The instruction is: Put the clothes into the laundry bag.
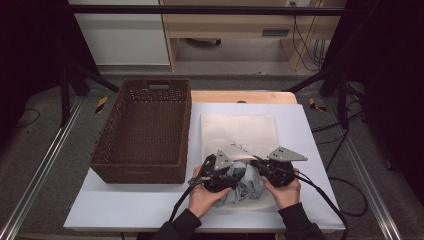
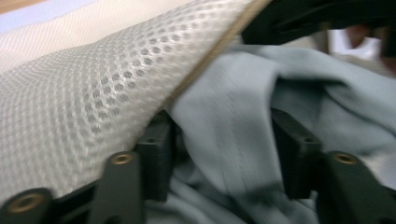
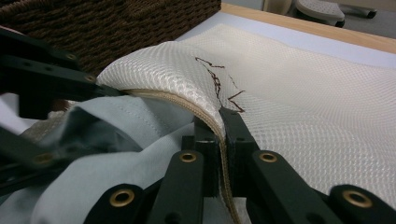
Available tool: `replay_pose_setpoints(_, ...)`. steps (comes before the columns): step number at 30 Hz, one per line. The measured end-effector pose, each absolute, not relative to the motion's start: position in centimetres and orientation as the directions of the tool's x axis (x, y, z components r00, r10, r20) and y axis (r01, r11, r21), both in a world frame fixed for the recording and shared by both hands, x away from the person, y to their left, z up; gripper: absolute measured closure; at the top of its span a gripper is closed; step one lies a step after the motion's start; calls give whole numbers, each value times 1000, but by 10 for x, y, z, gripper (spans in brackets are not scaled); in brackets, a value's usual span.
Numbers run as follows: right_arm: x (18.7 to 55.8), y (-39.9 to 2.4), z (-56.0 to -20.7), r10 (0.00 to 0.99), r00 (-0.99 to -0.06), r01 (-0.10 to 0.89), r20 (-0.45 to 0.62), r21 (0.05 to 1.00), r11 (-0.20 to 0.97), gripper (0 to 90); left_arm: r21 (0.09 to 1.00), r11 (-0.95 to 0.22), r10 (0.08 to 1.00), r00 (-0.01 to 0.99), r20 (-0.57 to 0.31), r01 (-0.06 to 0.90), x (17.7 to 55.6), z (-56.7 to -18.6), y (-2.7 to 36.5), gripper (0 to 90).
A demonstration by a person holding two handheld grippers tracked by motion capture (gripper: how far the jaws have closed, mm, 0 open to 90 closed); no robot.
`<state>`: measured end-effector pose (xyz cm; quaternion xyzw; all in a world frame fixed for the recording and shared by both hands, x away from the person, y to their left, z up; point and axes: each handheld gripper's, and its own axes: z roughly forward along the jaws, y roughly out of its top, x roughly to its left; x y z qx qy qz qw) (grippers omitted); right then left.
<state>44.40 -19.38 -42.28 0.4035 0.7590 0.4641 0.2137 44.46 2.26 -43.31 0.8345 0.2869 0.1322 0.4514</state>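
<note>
The grey garment (image 1: 245,187) lies partly hidden beneath the mesh bag's (image 1: 240,131) lifted edge.

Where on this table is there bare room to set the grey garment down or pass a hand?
Free: the white sheet in front of the brown basket, the strip right of the mesh bag, and the basket's own empty floor. Crowded: the near edge of the bag, where both grippers and the grey garment bunch together.
</note>
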Motion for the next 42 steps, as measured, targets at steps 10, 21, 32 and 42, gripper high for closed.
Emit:
replay_pose_setpoints(10, 445, -195, -423, 819, -573, 415, 42, 876, 246, 862, 828, -456, 555, 832, -24, 328, 415, -430, 41, 337)
replay_pose_setpoints(21, 444, -193, -424, 815, -578, 419, 47, 874, 247, 863, 772, -486, 587, 807, -59, 410, 429, -456, 18, 755)
replay_pose_setpoints(32, 444, -195, -421, 813, -580, 408, 50, 882, 236, 864, 797, -446, 663, 749, -11, 406, 455, -448, 4, 812)
replay_pose_setpoints(42, 444, -196, -421, 813, -580, 409, 48, 881, 240, 863, 807, -421, 655, 754, -45, 413, 455, -454, 8, 634)
